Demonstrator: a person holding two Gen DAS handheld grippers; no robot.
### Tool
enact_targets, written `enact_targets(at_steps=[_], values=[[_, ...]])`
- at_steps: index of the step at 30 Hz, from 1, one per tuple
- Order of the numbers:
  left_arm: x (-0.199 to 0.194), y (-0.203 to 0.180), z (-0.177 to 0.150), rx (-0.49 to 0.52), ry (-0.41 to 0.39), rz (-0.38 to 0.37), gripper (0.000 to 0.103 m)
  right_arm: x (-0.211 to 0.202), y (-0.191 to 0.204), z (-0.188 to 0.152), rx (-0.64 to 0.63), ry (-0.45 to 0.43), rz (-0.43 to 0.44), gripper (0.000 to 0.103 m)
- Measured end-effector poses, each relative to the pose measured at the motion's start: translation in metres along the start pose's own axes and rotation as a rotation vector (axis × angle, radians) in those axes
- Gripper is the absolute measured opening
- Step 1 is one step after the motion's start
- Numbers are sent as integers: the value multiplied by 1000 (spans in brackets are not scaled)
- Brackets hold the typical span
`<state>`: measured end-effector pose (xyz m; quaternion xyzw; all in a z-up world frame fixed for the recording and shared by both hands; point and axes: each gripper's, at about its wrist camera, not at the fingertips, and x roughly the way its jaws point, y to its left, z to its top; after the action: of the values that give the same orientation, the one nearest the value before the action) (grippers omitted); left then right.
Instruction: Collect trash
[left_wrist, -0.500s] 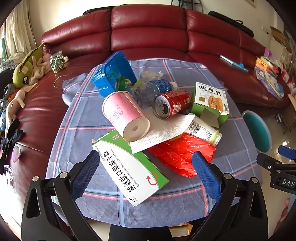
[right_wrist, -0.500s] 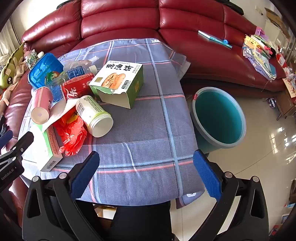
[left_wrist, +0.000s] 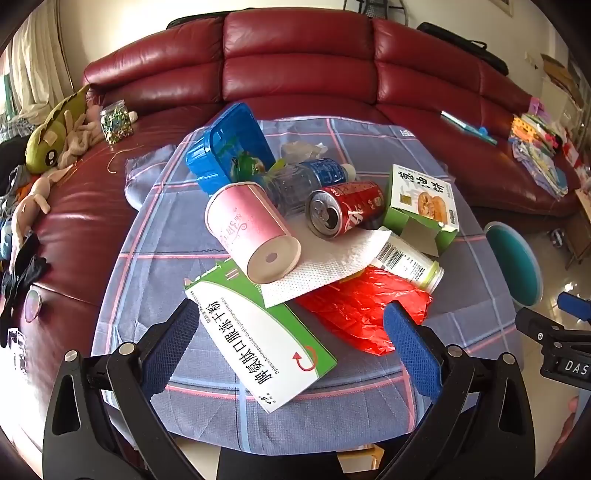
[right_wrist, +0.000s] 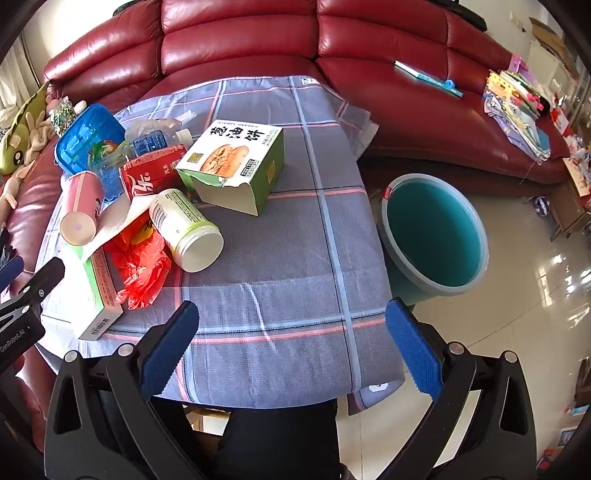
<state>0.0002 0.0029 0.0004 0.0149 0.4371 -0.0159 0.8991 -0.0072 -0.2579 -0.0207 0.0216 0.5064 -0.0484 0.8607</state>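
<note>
Trash lies piled on a checked tablecloth (right_wrist: 295, 258). A green-white medicine box (left_wrist: 258, 339) lies nearest my left gripper (left_wrist: 291, 332), which is open and empty above the box's near end. Behind it are a pink paper cup (left_wrist: 251, 229), a white tissue (left_wrist: 325, 262), a red plastic bag (left_wrist: 362, 310), a red cola can (left_wrist: 343, 210), a white-green bottle (right_wrist: 184, 229), a pancake box (right_wrist: 236, 162), a clear water bottle (left_wrist: 314, 177) and a blue tray (left_wrist: 232, 147). My right gripper (right_wrist: 291, 339) is open and empty over the table's near edge. A teal bin (right_wrist: 432, 236) stands on the floor to the right.
A red leather sofa (left_wrist: 295, 74) wraps behind the table. Stuffed toys (left_wrist: 48, 147) and a glitter jar (left_wrist: 116, 123) lie on its left seat, books and papers (right_wrist: 517, 107) on its right. Shiny tiled floor (right_wrist: 535, 295) lies right of the bin.
Both grippers have shifted only slightly; the scene looks almost the same. Nothing was taken hold of or moved.
</note>
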Motion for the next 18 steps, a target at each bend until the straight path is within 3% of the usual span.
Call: enact_targets(at_steps=[18], values=[[-4,16,6,-51,-6,20,100,-12,-5,6,6,-22,-5,97]])
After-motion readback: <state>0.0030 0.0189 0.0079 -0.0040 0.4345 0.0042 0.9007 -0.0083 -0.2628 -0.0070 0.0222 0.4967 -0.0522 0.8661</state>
